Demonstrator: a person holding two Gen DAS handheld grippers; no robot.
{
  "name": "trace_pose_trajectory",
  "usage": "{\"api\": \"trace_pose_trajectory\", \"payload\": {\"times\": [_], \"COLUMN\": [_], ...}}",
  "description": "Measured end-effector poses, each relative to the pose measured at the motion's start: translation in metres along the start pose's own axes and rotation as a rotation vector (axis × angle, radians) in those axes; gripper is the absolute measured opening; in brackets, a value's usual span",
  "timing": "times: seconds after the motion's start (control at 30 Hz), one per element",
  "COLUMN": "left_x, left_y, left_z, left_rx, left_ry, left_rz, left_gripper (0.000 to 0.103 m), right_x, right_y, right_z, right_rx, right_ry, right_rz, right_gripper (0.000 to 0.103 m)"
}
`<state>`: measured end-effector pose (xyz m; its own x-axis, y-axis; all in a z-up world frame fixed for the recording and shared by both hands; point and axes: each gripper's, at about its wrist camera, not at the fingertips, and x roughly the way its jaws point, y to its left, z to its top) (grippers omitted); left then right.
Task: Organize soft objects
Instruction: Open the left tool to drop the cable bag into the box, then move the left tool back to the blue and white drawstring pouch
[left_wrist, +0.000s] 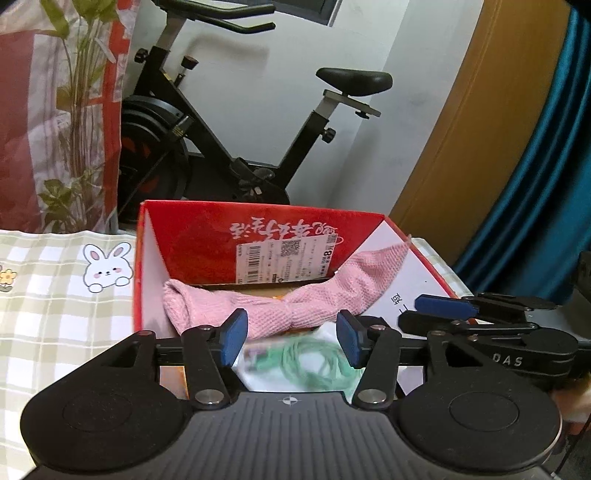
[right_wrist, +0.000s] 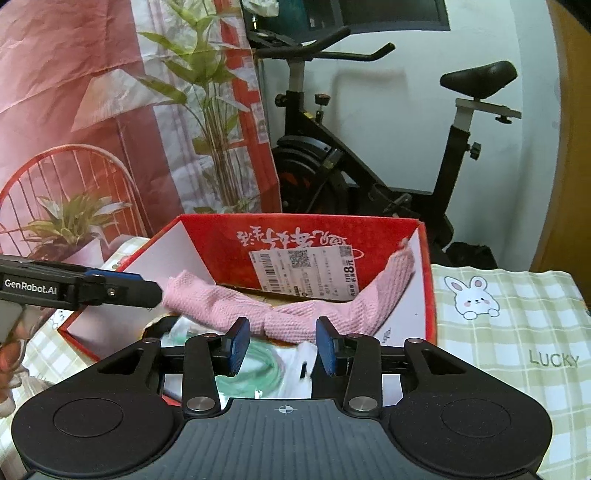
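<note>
A pink waffle-knit cloth (left_wrist: 295, 306) lies draped inside the red cardboard box (left_wrist: 258, 229) on the checked worktop (left_wrist: 55, 295). The left gripper (left_wrist: 291, 341) and right gripper (right_wrist: 282, 345) hover released above it, over what may be green cord (left_wrist: 317, 362).

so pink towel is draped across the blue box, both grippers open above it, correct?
Almost. The box is red, not blue, as the right wrist view shows. The pink towel is draped across it, and both the left gripper and right gripper are open above it.
</note>
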<state>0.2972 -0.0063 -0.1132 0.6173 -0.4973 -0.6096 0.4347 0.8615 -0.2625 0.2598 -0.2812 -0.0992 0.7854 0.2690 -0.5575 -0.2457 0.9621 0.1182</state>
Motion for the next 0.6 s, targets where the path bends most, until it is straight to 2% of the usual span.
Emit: {"api": "trace_pose_trajectory", "payload": {"times": [0.37, 0.6], "left_x": [-0.04, -0.071], "left_y": [-0.004, -0.003], "left_z": [-0.018, -0.039], "left_rx": [0.066, 0.051], "left_ry": [-0.044, -0.039], "left_rz": [0.055, 0.064], "left_gripper": [0.056, 0.056], "right_x": [-0.036, -0.062], "right_y": [0.005, 0.001], "right_z": [-0.011, -0.023], "right_rx": [-0.061, -0.066], "right_ry": [-0.049, -0.094], "right_rz": [-0.02, -0.061], "right_gripper": [0.037, 0.037]}}
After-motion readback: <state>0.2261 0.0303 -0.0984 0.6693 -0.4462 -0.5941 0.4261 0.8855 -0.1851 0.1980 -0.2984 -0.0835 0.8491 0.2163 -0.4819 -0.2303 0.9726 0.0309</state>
